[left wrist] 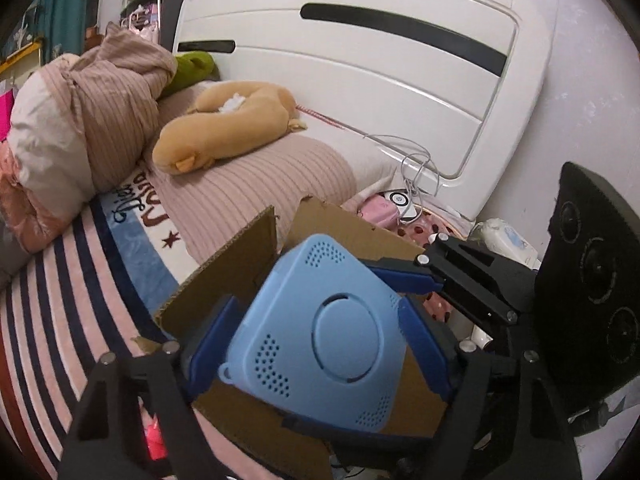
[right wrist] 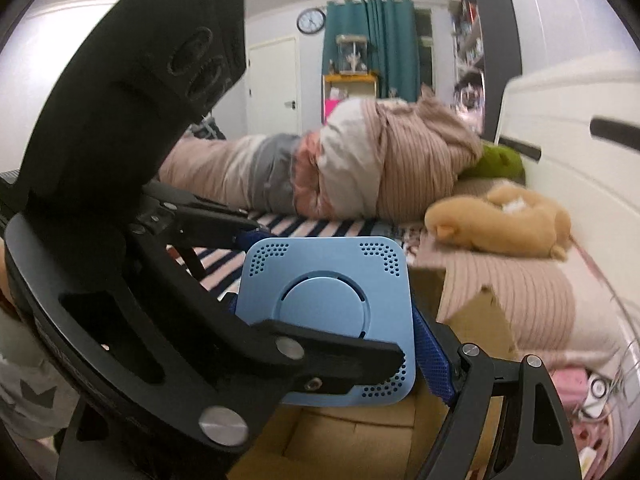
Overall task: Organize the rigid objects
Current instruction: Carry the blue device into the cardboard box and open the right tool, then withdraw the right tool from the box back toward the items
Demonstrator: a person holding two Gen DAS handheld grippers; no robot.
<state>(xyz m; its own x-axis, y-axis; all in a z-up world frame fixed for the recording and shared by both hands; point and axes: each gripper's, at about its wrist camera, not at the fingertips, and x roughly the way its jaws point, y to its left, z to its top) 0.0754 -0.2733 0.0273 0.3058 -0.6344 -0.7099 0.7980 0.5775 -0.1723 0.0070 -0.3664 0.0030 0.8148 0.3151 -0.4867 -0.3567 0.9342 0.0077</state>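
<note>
Blue pads: left gripper (left wrist: 320, 340) clamps the light-blue box (left wrist: 320, 336) by its two side edges, low centre of frame.
Right gripper (right wrist: 332, 320): pads flank the same box (right wrist: 326, 312); likely gripping, but I cannot tell.
Box position: held flat-face up, directly above the open cardboard carton (left wrist: 236, 264).
Key relation: carton lies straight below; lowering should seat it.
Carton contents: hidden.

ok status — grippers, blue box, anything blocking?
Both grippers shut on blue box, left, right. Box held above open cardboard carton. Nothing blocking.
</note>
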